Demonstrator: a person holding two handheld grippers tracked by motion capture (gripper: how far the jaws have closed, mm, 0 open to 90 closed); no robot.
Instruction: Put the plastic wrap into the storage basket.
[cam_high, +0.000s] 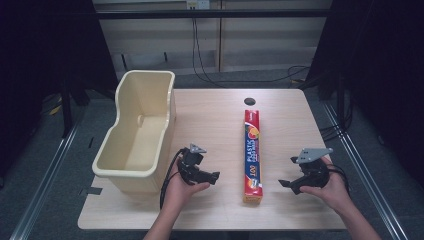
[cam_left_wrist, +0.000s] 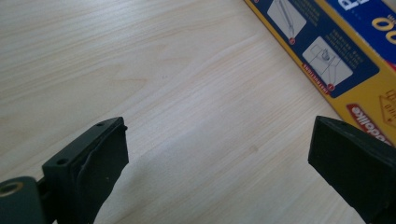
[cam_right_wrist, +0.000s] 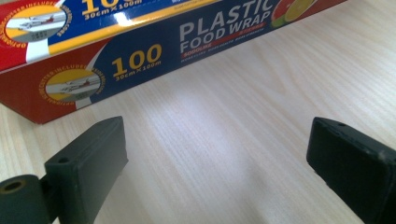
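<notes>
Plastic wrap box (cam_high: 252, 154) lies flat between left gripper (cam_high: 216, 176) and right gripper (cam_high: 285, 184); both jaws apart, empty, flanking it for pickup; bin (cam_high: 131, 167) waits alongside.

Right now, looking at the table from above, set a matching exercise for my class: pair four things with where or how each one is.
Things:
1. cream tub
2. plastic wrap box
3. left gripper
4. right gripper

Places or states:
A. lies lengthwise in the middle of the table
B. open, on the box's right side
C. stands at the table's left edge, nothing inside
D. open, between tub and box

Pairs: 1-C, 2-A, 3-D, 4-B
</notes>
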